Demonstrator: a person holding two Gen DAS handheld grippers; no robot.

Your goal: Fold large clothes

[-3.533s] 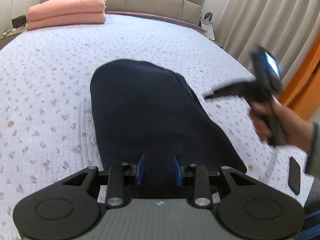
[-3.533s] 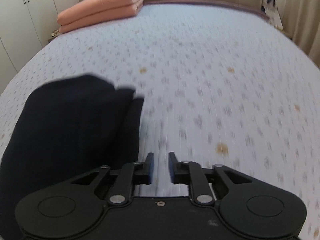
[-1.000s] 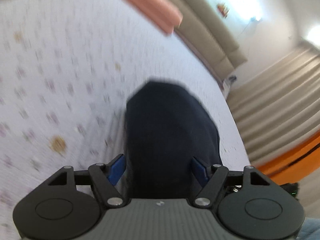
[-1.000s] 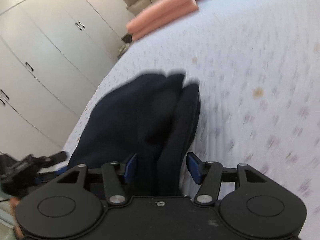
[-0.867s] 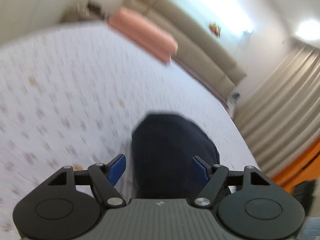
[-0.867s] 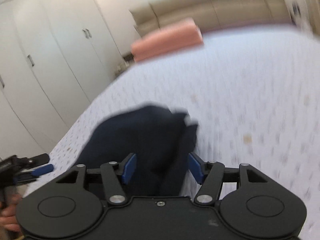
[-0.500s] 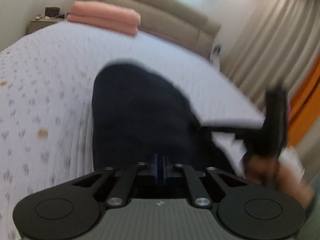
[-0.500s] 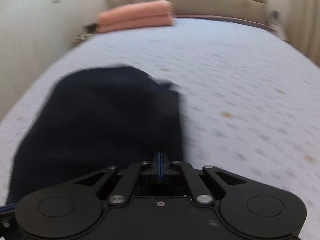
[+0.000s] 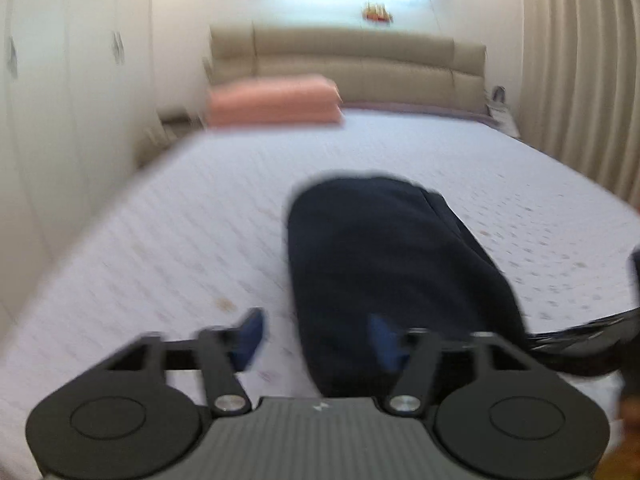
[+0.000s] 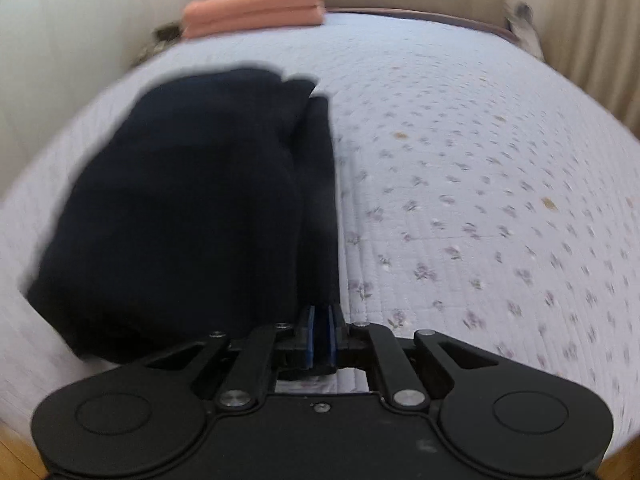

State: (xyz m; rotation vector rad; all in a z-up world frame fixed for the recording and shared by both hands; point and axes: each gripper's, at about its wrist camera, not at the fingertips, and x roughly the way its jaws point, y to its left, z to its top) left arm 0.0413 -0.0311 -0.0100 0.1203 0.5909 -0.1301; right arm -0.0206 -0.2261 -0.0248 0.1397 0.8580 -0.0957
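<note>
Quilted white bedspread (image 9: pixel 168 240) with small purple flowers covers the bed and fills most of both views. In the left wrist view, white wardrobe doors (image 9: pixel 60 92) stand at the left edge of the frame, a folded pink blanket (image 9: pixel 276 100) lies at the upper middle against the beige padded headboard (image 9: pixel 360 64), and pale pleated curtains (image 9: pixel 580 60) hang at the upper right. The picture is blurred.

The dark navy garment (image 9: pixel 392 264) lies folded on the bedspread, a long shape from the centre of the frame down to the lower edge. The left gripper (image 9: pixel 316 340) is released: its blue pads (image 9: pixel 250 334) stand wide apart, the left one over bare bedspread, the right one over the cloth. At the right edge a blurred black shape appears; I cannot tell exactly what it is.

In the right wrist view the garment (image 10: pixel 192 208) fills the left half of the frame, with a narrow folded strip along its right side. The right gripper (image 10: pixel 319 334) is clenched on the near end of this strip, cloth between the pads.

Half a second ago both grippers were pressed closed at the near edge of the garment. Now the left one has opened and its view looks higher into the room, while the right one keeps its hold.
</note>
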